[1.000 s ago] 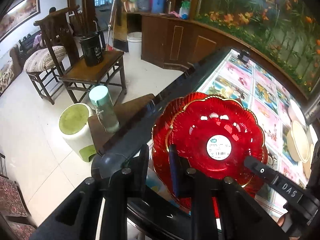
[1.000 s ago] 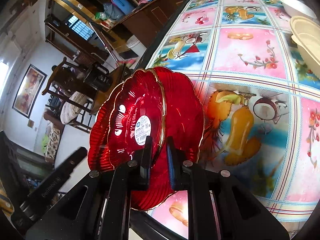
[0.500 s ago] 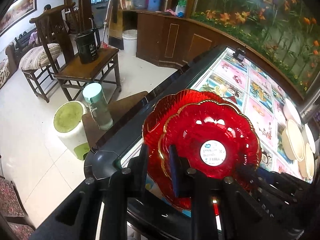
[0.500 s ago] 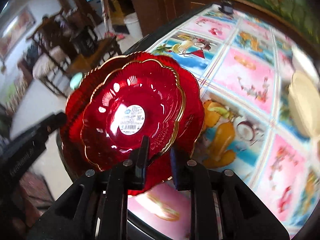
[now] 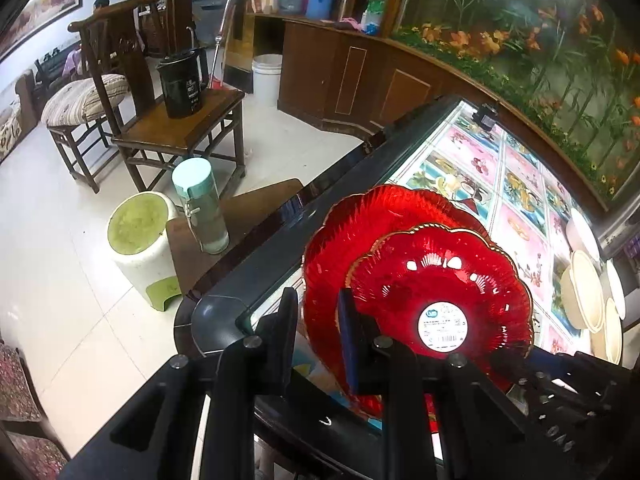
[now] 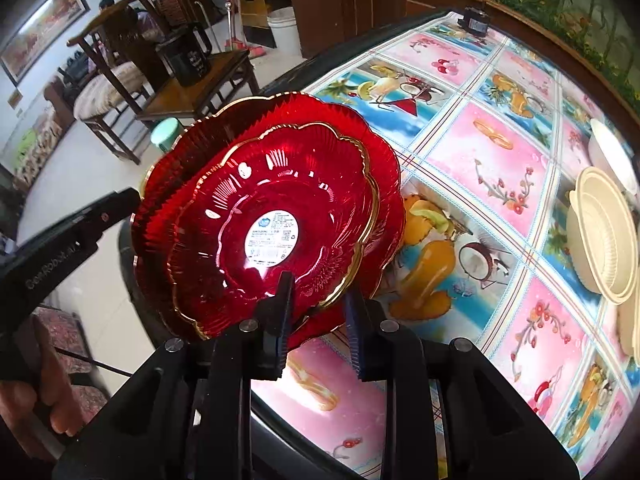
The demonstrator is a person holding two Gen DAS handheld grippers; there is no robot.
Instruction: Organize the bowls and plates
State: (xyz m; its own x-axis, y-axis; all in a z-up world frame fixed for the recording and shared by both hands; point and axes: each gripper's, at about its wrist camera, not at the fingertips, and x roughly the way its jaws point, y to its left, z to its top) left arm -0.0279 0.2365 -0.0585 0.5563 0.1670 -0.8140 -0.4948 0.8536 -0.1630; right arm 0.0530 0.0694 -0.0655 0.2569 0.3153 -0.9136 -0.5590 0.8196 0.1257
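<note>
Currently the left hand-held gripper (image 5: 316, 332) is clamped on the rim of the large red plate (image 5: 360, 232), and the right hand-held gripper (image 6: 318, 312) is clamped on the rim of the small red plate (image 6: 276, 224). Both plates are held tilted at the tabletop (image 6: 492, 152) corner, the small one nested against the large one's face. Stacking of the reds is judged nearly done but not yet set down. Cream bowls (image 6: 600, 232) are seen grouped well apart at the far right edge; whether those are sorted cannot be told.
</note>
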